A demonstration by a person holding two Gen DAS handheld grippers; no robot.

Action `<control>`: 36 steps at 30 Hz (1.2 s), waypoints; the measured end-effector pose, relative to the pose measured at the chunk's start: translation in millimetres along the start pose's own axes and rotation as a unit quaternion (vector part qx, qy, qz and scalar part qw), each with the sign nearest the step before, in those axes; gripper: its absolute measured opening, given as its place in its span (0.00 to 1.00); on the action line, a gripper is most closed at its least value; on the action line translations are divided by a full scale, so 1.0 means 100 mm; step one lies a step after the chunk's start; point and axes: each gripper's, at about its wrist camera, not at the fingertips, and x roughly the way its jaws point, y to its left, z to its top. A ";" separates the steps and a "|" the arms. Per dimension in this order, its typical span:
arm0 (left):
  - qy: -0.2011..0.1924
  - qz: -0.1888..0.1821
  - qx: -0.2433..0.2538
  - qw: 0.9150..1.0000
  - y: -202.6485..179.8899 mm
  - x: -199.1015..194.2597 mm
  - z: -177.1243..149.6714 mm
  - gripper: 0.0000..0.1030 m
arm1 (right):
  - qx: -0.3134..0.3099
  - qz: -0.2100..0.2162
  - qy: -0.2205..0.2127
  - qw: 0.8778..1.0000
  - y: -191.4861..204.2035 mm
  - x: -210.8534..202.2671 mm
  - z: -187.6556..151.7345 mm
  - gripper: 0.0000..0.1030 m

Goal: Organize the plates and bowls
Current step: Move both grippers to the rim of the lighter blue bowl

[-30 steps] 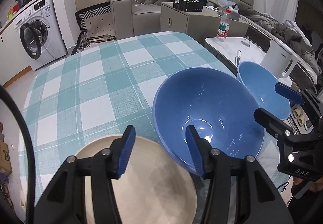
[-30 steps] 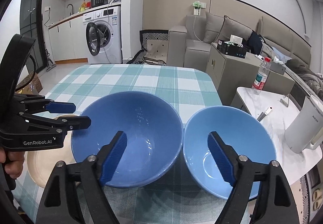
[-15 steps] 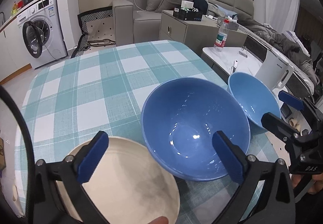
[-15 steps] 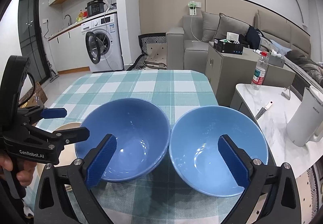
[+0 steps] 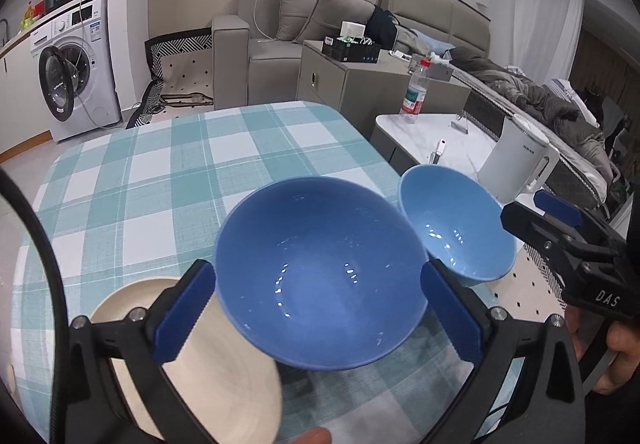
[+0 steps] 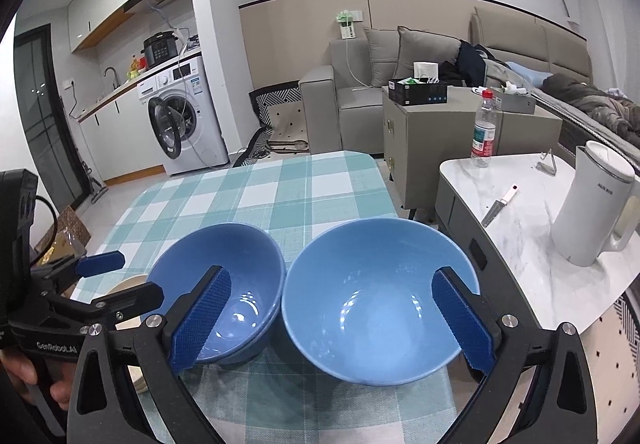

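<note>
Here: teal-checked tablecloth [image 5: 168, 179], sofa [image 5: 280, 39] behind; dark blue bowl [image 5: 320, 276], light blue bowl [image 6: 380, 304], cream plate [image 5: 224, 376]; left gripper [image 5: 320, 320] and right gripper [image 6: 332, 320] spread wide, empty

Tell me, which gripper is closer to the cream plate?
Left. The left gripper hangs open right beside the cream plate; the right gripper hangs open beyond both bowls.
</note>
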 end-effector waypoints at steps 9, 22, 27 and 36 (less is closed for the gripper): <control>-0.003 0.003 -0.005 1.000 -0.32 0.05 -0.07 1.00 | 0.026 -0.015 -0.002 1.000 -0.25 -0.10 0.00 0.99; -0.005 -0.039 -0.008 0.999 -0.74 0.10 -0.15 0.95 | 0.072 -0.038 -0.008 0.997 -0.66 -0.22 0.00 0.99; 0.008 -0.066 -0.013 0.998 -0.85 0.14 -0.14 0.78 | 0.072 -0.035 -0.006 0.997 -0.68 -0.21 0.00 0.99; 0.058 -0.099 -0.038 0.993 -1.02 0.34 -0.12 0.60 | 0.100 -0.036 0.004 0.994 -0.82 -0.17 -0.05 0.99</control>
